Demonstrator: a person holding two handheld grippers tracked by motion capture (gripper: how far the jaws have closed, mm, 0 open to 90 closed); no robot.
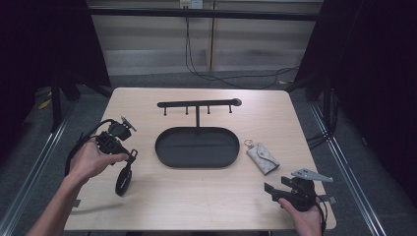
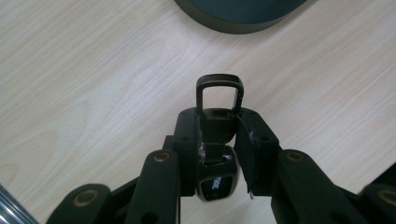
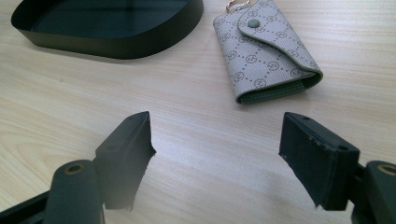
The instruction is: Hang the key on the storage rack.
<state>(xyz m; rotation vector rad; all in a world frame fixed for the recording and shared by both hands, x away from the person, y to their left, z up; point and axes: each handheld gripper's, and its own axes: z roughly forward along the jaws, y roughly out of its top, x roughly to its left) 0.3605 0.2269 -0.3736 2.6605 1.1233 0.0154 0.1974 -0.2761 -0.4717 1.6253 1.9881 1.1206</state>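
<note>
My left gripper [image 1: 131, 155] is raised over the left side of the table, shut on a black car key fob [image 1: 123, 180] that dangles beneath it. In the left gripper view, the jaws of my left gripper [image 2: 219, 122] pinch the neck of the car key fob [image 2: 215, 179], and its square loop [image 2: 219, 91] pokes out past the tips. Near the front right edge my right gripper [image 1: 273, 191] lies low and open. Its jaws [image 3: 217, 135] stand wide apart over bare wood, short of a beige patterned key pouch [image 3: 266, 51], which sits right of the tray [image 1: 262, 158].
A black oval tray [image 1: 196, 160] sits mid-table with a T-shaped hook rack [image 1: 199, 104] rising from its far side. The tray rim [image 2: 233, 25] is just beyond my left jaws and at the upper left [image 3: 116, 46] of the right gripper view.
</note>
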